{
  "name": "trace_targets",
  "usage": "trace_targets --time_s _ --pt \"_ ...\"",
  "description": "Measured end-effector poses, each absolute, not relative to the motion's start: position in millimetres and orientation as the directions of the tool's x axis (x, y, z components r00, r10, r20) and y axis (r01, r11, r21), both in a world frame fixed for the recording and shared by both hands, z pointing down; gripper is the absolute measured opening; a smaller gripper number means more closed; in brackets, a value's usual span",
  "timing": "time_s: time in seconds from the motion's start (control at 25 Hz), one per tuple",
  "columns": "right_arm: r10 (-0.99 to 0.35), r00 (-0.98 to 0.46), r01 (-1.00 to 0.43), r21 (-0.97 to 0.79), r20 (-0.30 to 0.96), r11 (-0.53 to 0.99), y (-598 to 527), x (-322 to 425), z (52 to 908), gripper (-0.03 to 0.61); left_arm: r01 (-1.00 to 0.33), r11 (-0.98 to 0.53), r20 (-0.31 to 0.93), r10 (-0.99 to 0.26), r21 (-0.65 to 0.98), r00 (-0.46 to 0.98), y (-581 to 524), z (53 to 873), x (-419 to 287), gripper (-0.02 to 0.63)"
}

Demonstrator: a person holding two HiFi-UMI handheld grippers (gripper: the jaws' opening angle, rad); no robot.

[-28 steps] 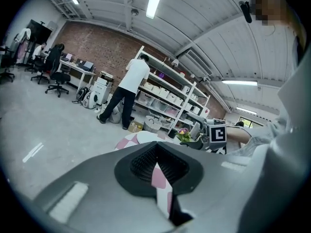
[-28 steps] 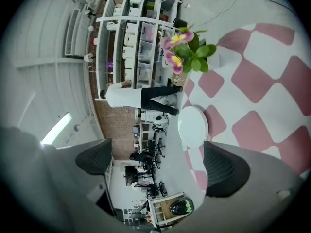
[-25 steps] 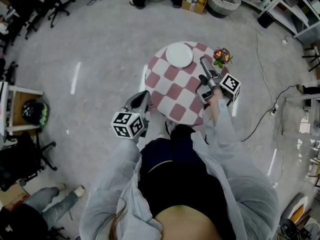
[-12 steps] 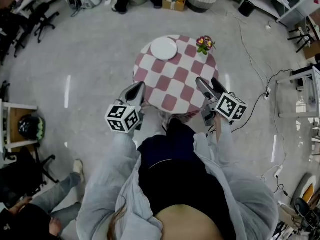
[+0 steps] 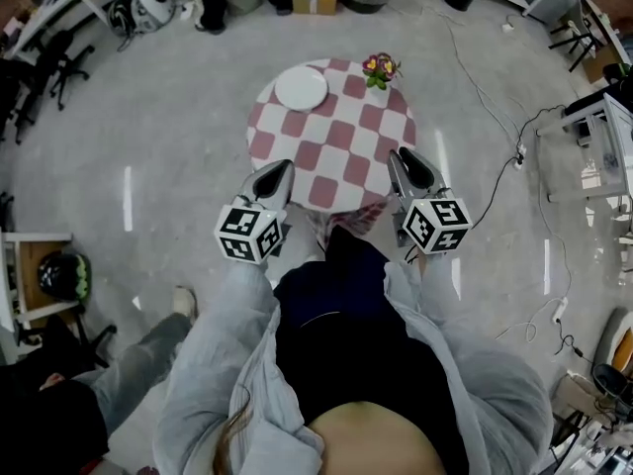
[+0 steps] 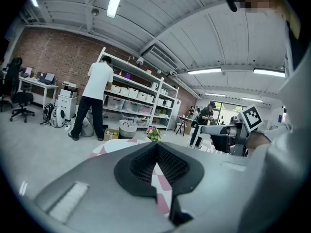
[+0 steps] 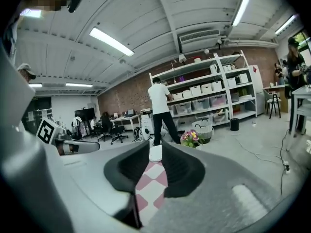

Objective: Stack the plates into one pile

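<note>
Stacking looks finished to me: the only plates (image 5: 301, 89) I see sit as one plain white round pile at the far left of the checked counter (image 5: 336, 156). My left hand-held gripper (image 5: 280, 169) is closed and empty. My right hand-held gripper (image 5: 399, 158) has just been closing to a narrow slit, holding nothing. Both hover at the near edge, so next I need only check for strays.

Showed left gripper (image 6: 157, 144) with fingers (image 6: 143, 161) pressed tip to tip, nothing between. Caught pink-checked bench (image 6: 161, 191) beyond, potted flowers (image 6: 153, 132) at its far side, right gripper (image 6: 204, 129) at right, person (image 6: 97, 101) facing shelves (image 6: 141, 98).
</note>
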State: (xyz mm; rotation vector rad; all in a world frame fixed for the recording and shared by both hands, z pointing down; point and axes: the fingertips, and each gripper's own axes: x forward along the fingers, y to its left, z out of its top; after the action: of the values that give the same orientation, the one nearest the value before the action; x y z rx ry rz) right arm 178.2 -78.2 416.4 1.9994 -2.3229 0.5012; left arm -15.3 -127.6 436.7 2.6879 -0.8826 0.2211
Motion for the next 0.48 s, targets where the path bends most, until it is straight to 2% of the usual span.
trace_targets --time_s 0.12,0.48 --pt "-0.964 -0.148 -0.982 -0.152 0.223 0.115 -74 179 413 0.004 -0.586 -0.778 0.233 -0.541 0.227 0.808 -126 433 -8 0.009" --pt "-0.950 -0.180 -0.982 -0.106 0.256 0.158 -68 172 424 0.000 -0.570 -0.791 0.233 -0.525 0.221 0.819 -121 432 6 0.009"
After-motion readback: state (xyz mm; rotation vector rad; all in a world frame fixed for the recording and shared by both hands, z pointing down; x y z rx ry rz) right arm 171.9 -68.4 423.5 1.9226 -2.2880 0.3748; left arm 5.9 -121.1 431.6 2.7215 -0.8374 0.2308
